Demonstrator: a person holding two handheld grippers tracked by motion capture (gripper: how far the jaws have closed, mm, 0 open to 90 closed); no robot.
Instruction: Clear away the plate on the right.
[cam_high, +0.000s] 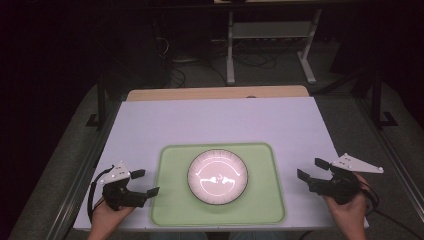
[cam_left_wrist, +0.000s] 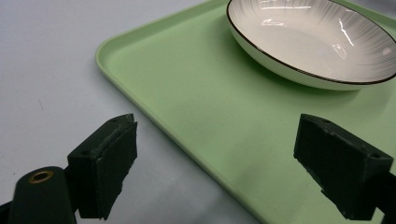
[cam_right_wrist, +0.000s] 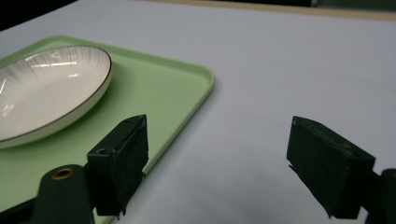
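White plate (cam_high: 217, 176) w/ thin dark rim sits upright at centre of green tray (cam_high: 172, 210), tray lying flat on the white table (cam_high: 215, 122) nr the person's edge. Left gripper (cam_high: 145, 182) is held just off the tray's left side, jaws wide apart, nothing btwn them; one jaw tip is over the tray's left edge, the other over bare table. In left gripper view the tray (cam_left_wrist: 187, 93) edge runs diagonally btwn the two jaws, plate (cam_left_wrist: 317, 42) ahead at upper right, well clear of the jaws. Right gripper (cam_high: 312, 169) is held off the tray's right side, over bare table, jaws also wide apart & empty, pointing toward the tray. In right gripper view the tray (cam_right_wrist: 159, 93) corner sits just ahead of one jaw, plate (cam_right_wrist: 46, 88) at far left, the other jaw over plain table (cam_right_wrist: 289, 70). Neither gripper touches plate or tray as far as can be seen. A hand (cam_high: 350, 210) grips each tool from the bottom edge.
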